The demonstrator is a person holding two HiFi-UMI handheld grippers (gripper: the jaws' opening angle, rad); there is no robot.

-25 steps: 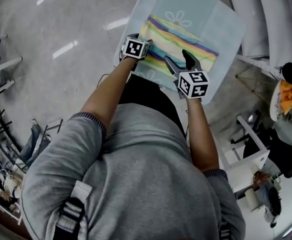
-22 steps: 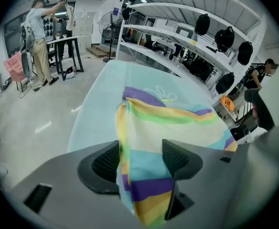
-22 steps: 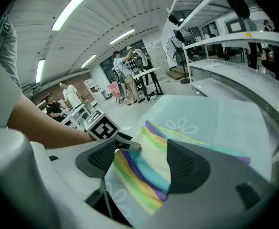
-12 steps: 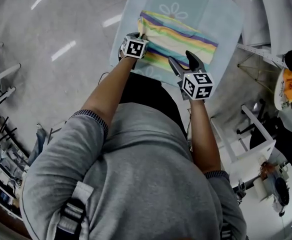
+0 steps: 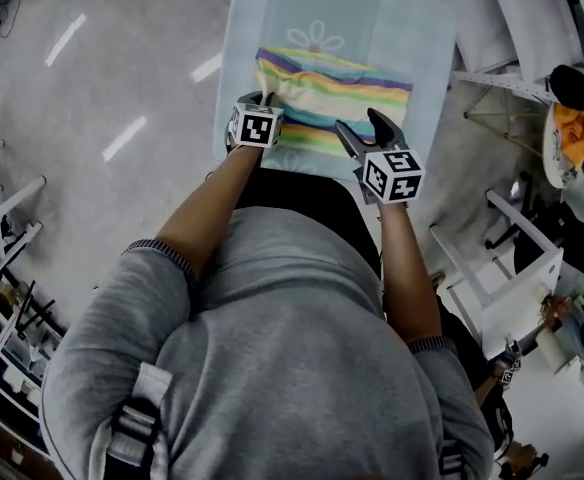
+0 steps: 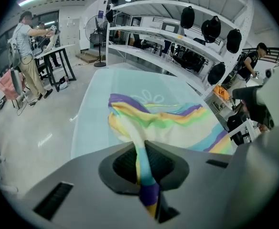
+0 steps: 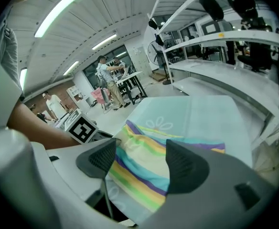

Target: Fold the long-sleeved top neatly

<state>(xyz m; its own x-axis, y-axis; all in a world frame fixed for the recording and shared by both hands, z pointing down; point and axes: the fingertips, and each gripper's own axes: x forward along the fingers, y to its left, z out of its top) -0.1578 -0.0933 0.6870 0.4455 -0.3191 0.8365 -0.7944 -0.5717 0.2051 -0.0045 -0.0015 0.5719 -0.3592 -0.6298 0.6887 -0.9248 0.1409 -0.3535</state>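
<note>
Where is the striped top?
Head view: the top lies on the blue table, its left edge pinched by the left gripper, whose jaws have just been closing.

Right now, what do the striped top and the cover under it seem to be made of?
Striped top: soft matte fabric, probably knit; it bunches thinly between the jaws of the left gripper, just closed on it.
Cover: smooth pale-blue cloth, likely; lies flat, printed flower.

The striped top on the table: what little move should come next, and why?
Probably the right claw, open above the near edge, should drop and pinch the striped top. The left claw has just closed on a fold of it, so both could then lift evenly.
</note>
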